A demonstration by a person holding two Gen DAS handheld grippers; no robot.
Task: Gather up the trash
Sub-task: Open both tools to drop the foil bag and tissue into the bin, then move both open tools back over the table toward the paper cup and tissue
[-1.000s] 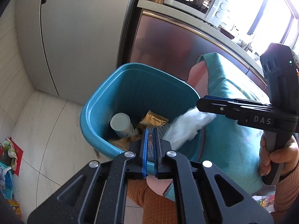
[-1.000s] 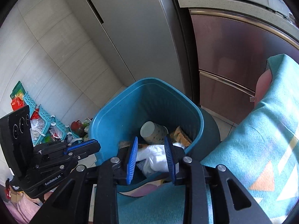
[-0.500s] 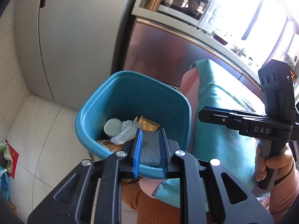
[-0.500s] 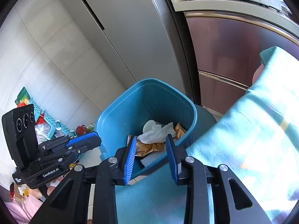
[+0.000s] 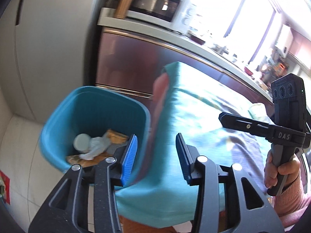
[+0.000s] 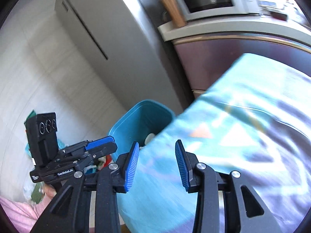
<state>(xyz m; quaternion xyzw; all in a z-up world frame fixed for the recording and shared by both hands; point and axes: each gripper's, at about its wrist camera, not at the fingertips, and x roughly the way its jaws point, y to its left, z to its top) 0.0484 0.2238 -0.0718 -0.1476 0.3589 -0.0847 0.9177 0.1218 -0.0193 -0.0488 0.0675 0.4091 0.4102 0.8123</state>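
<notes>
A blue trash bin (image 5: 58,116) stands on the floor beside the table; it also shows in the right wrist view (image 6: 134,120). Inside lie a white paper cup (image 5: 81,141), a crumpled white tissue (image 5: 96,147) and gold wrappers (image 5: 116,137). My left gripper (image 5: 156,155) is open and empty, over the bin's right rim and the table edge. My right gripper (image 6: 156,163) is open and empty over the teal tablecloth (image 6: 243,136), to the right of the bin. Each gripper shows in the other's view: the right one (image 5: 221,116), the left one (image 6: 108,142).
A grey fridge (image 5: 48,38) and a maroon cabinet (image 5: 126,62) with a microwave (image 5: 153,5) on top stand behind the bin. The cloth-covered table (image 5: 204,116) fills the right. Colourful clutter lies on the floor at left (image 6: 31,147).
Both grippers opened wide and swung right, away from the bin and toward the table. The white tissue that the right gripper held a second ago now lies in the bin.
</notes>
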